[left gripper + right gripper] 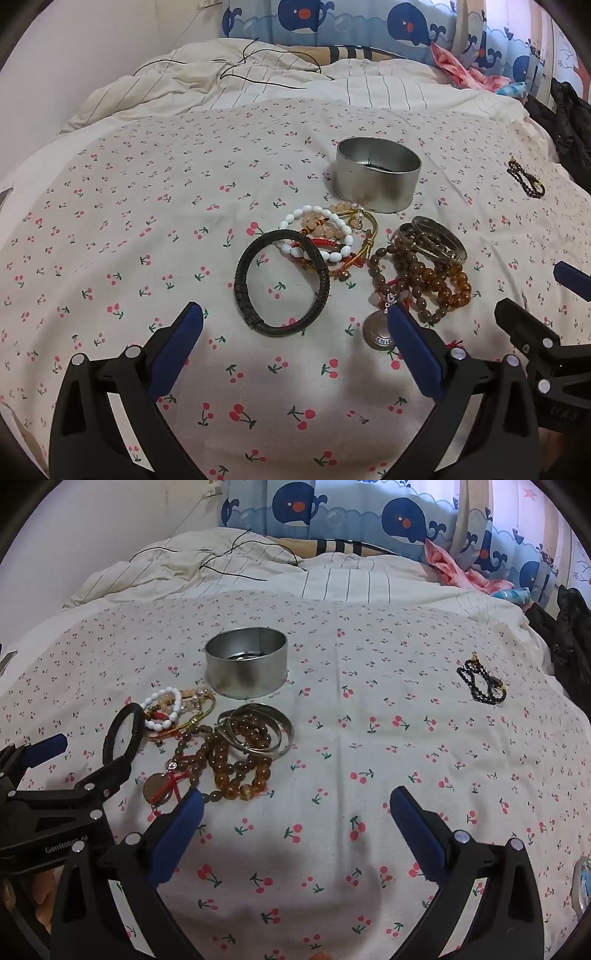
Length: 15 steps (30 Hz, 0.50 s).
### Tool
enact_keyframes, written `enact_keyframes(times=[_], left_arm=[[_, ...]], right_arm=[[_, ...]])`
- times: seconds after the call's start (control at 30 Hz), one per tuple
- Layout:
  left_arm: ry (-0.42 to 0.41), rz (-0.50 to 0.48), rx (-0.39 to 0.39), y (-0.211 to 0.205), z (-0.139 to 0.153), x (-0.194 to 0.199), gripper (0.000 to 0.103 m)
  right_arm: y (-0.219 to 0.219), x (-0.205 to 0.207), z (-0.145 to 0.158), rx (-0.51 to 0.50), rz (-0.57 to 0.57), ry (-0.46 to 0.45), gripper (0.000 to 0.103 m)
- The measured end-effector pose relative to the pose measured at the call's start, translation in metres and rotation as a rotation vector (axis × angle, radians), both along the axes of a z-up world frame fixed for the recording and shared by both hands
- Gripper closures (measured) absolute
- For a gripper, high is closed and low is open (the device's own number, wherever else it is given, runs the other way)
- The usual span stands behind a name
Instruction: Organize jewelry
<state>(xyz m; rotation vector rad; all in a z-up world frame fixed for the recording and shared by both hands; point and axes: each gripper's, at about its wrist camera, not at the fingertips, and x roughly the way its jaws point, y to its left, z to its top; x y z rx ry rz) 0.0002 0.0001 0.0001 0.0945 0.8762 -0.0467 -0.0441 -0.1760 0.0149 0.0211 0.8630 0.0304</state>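
Black band [281, 282] lies flat on the cloth [147, 221], on the near-left side of the tin [378, 179], one edge overlapping the white beads [317, 236]. It sits just ahead of the left gripper [295, 321], roughly centred btwn its wide-open, empty fingers, so left is the nearer hand. Right gripper [295, 805] also wide open, nothing held (amber beads [236, 768] just off its left finger). Lone dark bracelet [482, 683] well right of the tin.
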Motion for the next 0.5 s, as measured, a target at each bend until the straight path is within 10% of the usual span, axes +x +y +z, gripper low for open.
enact_keyframes(times=[0.5], left_arm=[[-0.013,0.001,0.007,-0.0038,0.0020,0.0022,0.007]], right_arm=[[-0.0003,0.0012,-0.0005,0.004,0.002,0.003,0.006]])
